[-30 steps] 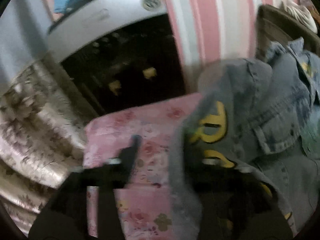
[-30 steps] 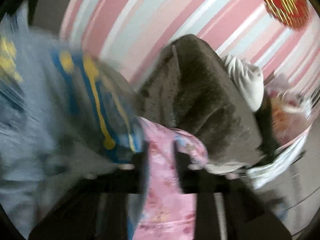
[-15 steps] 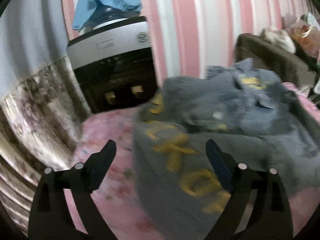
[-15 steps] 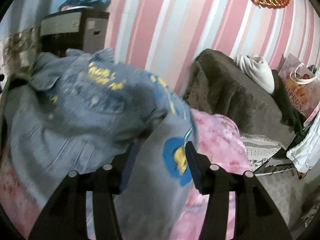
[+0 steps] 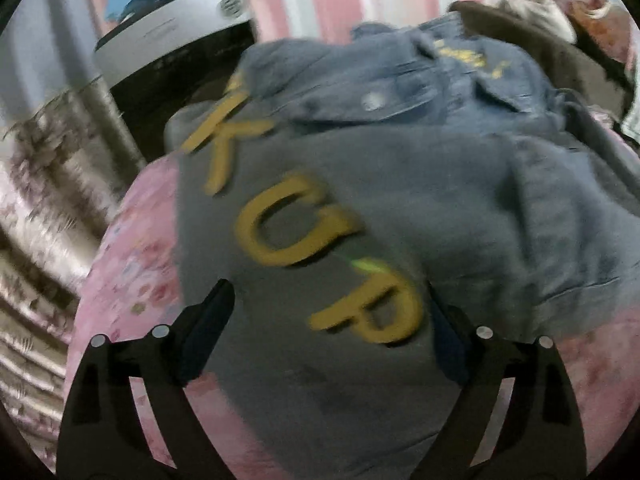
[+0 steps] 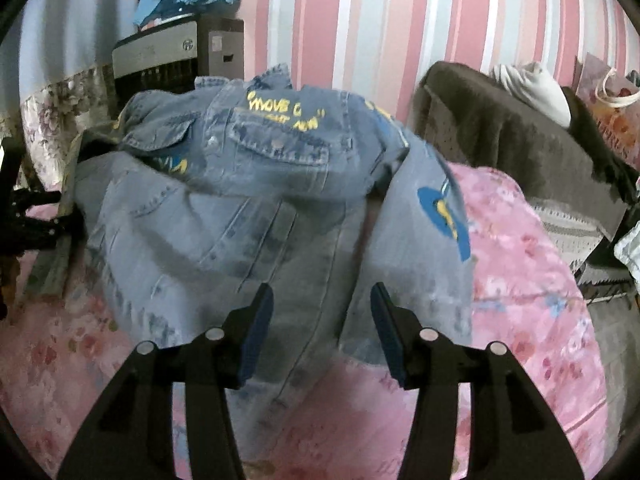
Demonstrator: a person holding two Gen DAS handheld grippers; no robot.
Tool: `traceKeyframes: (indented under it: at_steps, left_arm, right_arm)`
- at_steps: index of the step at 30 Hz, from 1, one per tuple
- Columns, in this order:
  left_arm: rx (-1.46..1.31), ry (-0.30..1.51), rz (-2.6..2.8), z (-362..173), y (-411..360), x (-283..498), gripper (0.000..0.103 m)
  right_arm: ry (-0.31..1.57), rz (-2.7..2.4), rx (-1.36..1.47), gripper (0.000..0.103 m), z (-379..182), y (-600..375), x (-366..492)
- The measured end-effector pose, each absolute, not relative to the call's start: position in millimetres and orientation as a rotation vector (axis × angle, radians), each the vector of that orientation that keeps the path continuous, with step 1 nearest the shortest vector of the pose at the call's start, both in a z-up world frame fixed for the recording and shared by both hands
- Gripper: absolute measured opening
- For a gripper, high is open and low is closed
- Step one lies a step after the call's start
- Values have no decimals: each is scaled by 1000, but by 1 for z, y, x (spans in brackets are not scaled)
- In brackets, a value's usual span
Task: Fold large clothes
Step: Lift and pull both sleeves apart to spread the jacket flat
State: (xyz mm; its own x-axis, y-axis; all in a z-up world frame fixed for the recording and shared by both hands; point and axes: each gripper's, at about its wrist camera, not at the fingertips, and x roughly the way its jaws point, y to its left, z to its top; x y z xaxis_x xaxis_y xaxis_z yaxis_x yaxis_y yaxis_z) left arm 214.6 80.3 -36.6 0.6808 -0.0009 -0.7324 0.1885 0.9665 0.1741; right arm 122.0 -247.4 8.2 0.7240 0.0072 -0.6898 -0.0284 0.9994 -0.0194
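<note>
A blue denim jacket (image 6: 256,200) with yellow lettering lies crumpled on the pink floral bedcover (image 6: 532,280). In the left wrist view, a jacket panel (image 5: 320,240) with big yellow letters spreads out in front. My left gripper (image 5: 328,320) hovers over the near edge of that panel, its jaws wide and closing a little. The cloth lies below them and neither pad presses on it. My right gripper (image 6: 322,320) stands open over the jacket's near hem, holding nothing. The collar and chest pockets (image 6: 280,140) face me at the far side.
A silver and black appliance (image 6: 160,56) with a blue cloth on top stands at the back left, against the striped wall. A brown sofa (image 6: 512,132) with a white bundle is at the right. A floral curtain (image 5: 48,184) hangs to the left of the bed.
My left gripper let go of the jacket cloth, opened wide and drew back. The right gripper also pulled back. The jacket now lies spread on the bedcover.
</note>
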Motion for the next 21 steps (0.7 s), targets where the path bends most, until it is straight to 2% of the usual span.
traceKeyframes:
  at_steps: [8,11,13,14,18,21]
  left_arm:
    - [293,820,183,-41,158,229,89]
    - [258,822,241,-37,186,235,80]
    - [192,830,213,-31,200,234,80]
    - [161,820,185,-26,201,230,80]
    - [112,761,76,-6,180,213,99]
    - [111,717,-36,5,154,202,100]
  right_arm:
    - [757,-10,-18,51,8,-252,116]
    - [764,-6,-20,51,6,-251,116]
    - [769,-8,-29,51,5,-249,113]
    - [770,-9,-29,51,4,-250,112]
    - [779,-11,11,51,0,-254,103]
    - [788,-16,24,52,-4,-256,100]
